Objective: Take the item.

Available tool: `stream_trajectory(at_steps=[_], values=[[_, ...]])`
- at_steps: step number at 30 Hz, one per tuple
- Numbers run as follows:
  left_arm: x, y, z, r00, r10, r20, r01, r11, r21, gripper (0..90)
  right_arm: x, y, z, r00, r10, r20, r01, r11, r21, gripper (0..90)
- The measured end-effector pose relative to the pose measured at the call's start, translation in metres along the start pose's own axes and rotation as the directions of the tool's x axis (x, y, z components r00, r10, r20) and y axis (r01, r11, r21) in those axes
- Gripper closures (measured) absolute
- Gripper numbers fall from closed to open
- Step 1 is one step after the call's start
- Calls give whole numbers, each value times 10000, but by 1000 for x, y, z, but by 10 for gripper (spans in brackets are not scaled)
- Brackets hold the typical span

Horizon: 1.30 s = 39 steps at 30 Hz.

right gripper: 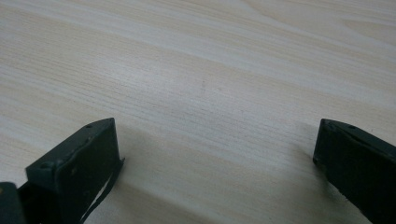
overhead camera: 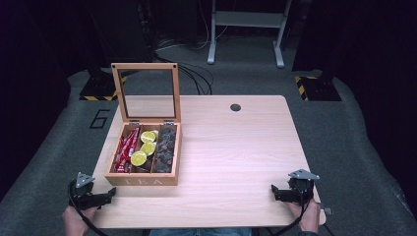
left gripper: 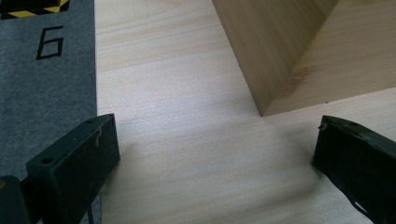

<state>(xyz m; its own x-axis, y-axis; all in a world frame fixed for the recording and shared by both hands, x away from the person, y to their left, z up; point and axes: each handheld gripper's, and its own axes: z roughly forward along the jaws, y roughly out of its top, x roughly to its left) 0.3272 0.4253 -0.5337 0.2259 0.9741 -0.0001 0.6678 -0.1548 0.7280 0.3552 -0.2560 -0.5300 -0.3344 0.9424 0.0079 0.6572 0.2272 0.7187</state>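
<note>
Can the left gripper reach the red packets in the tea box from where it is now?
Probably yes. The left gripper sits open beside the box's front left corner, the lid stands upright, and the red packets lie uncovered in the left compartment. It must only rise over the wall.

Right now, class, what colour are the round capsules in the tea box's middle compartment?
Yellow-green; the round capsules show best in the high view, inside the open wooden tea box.
</note>
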Motion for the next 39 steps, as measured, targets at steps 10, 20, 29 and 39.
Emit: stream_trajectory(at_steps=[10, 20, 29, 39], values=[[0, 0, 0, 10000, -8, 7, 8, 10000, -4, 2, -1, 2, 2, 9999, 39, 118, -40, 10000, 45, 0], [0, 1, 0, 9999, -87, -80, 88, 10000, 32, 3, -3, 4, 4, 10000, -35, 85, 34, 10000, 31, 0], [1, 1, -1, 9999, -166, 47, 165, 9999, 49, 3, -3, 4, 4, 10000, -37, 76, 37, 10000, 42, 0], [0, 4, -21, 9986, -236, 481, 248, 9994, -229, 3, -3, 4, 3, 10000, -49, 84, 49, 10000, 44, 1]])
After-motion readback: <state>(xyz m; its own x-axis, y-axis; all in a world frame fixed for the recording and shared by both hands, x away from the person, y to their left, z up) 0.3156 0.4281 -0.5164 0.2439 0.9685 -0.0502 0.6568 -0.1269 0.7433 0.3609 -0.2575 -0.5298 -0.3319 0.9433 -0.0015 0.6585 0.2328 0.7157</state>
